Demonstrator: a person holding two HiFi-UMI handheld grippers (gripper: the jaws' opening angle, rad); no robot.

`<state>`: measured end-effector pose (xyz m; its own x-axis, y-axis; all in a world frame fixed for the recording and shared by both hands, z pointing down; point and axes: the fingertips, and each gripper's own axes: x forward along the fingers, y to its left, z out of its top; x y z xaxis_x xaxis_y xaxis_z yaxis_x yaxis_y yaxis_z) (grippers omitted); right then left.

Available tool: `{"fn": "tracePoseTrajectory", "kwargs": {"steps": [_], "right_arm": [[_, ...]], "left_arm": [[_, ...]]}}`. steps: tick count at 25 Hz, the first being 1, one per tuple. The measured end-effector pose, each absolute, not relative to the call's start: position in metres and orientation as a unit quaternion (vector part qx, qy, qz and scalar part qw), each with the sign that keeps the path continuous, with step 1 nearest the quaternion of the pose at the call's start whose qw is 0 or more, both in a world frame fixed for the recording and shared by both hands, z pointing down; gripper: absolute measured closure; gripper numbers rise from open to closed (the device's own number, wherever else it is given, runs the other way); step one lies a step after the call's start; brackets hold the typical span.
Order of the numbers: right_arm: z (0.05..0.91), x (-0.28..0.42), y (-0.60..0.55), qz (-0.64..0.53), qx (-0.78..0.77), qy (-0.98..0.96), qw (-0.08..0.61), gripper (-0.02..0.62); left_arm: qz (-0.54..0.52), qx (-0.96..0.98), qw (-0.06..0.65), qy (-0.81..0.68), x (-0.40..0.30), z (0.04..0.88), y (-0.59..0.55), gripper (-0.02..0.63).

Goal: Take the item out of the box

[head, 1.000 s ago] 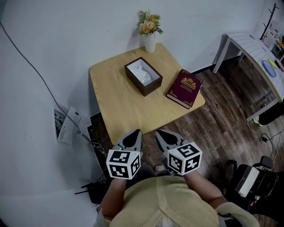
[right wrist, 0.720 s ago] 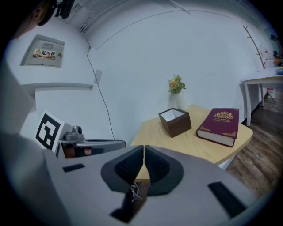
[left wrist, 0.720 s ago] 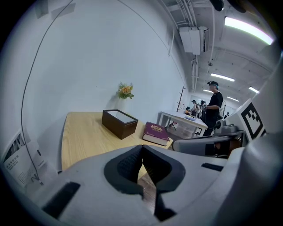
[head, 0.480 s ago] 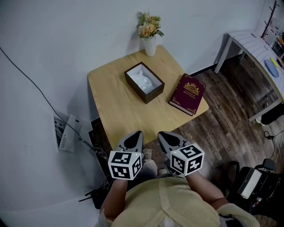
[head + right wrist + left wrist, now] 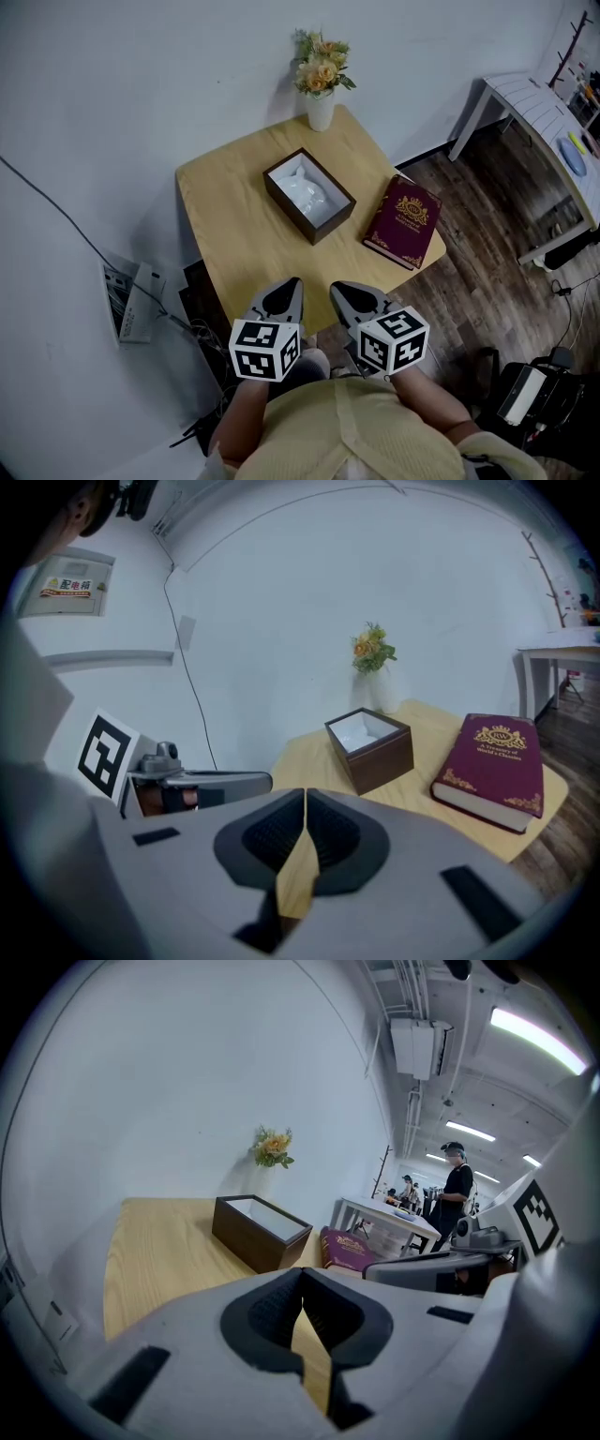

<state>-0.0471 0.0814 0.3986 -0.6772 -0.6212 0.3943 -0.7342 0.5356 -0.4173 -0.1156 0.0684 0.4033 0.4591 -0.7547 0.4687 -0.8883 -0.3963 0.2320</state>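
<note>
Claws first, head view: my left claw (image 5: 284,292) and right claw (image 5: 349,296) hang side by side at the near edge of the surface (image 5: 234,230), well apart from the box (image 5: 287,216). The white item (image 5: 309,192) lies inside it, and a book (image 5: 403,222) sits just beside.

Left gripper view: jaws pressed together, holding nothing.

Right gripper view: jaws likewise together and empty, box ahead.

I judge the step to be the approach. Next I must reach over the box, part one claw and lower it around the item.

An open office or lab: white desk (image 5: 525,98), strip lights (image 5: 534,1040) overhead, a person (image 5: 457,1190) standing beyond.
</note>
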Motion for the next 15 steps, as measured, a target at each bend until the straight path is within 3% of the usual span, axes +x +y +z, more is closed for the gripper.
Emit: {"fn": "tracePoseTrajectory", "kwargs": {"steps": [15], "right_arm": [[0.402,-0.068,0.022,0.295,0.417,-0.852,0.116,0.565]], "left_arm": [[0.162,0.858,0.231,-0.429,-0.127,0.409,0.017,0.584]]}}
